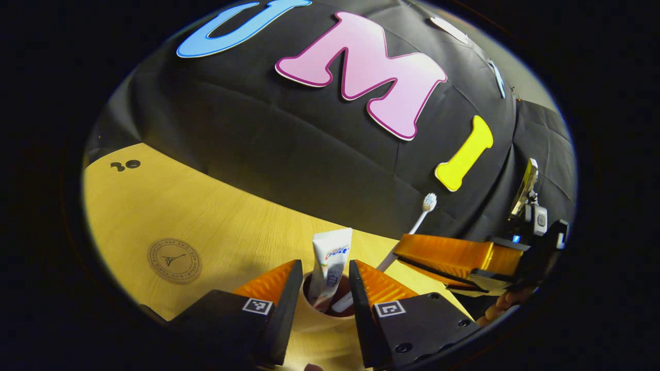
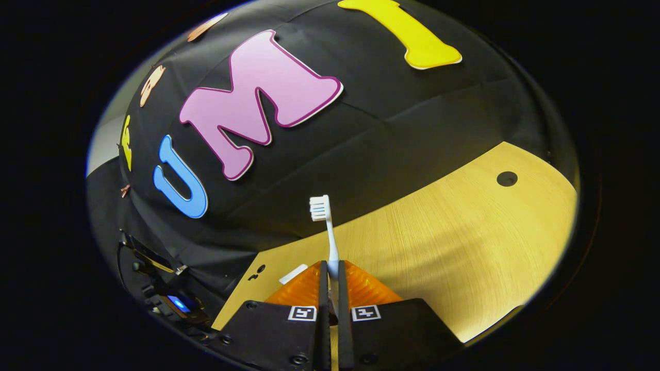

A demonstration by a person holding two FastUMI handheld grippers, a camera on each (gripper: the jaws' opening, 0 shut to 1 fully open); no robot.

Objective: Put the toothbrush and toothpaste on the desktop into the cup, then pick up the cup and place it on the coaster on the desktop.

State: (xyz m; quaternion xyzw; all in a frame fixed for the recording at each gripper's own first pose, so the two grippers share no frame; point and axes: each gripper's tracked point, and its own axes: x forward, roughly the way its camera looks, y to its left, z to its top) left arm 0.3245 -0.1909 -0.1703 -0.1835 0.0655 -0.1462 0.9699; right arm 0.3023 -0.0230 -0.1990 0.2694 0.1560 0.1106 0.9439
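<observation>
1. My right gripper (image 2: 330,278) clenches the toothbrush (image 2: 327,226), lowering it into the cup (image 1: 319,314) beside the toothpaste (image 1: 330,263).
2. My left gripper (image 1: 326,288) straddles the cup; grip unclear.
3. Next: release, then carry the cup to the coaster (image 1: 174,260) at nine o'clock.

Each black-bodied handheld gripper, left (image 1: 326,278) and right (image 2: 330,275), carries ribbed finger faces, dark screws, and two small square black-and-white markers at six o'clock of its own view.
</observation>
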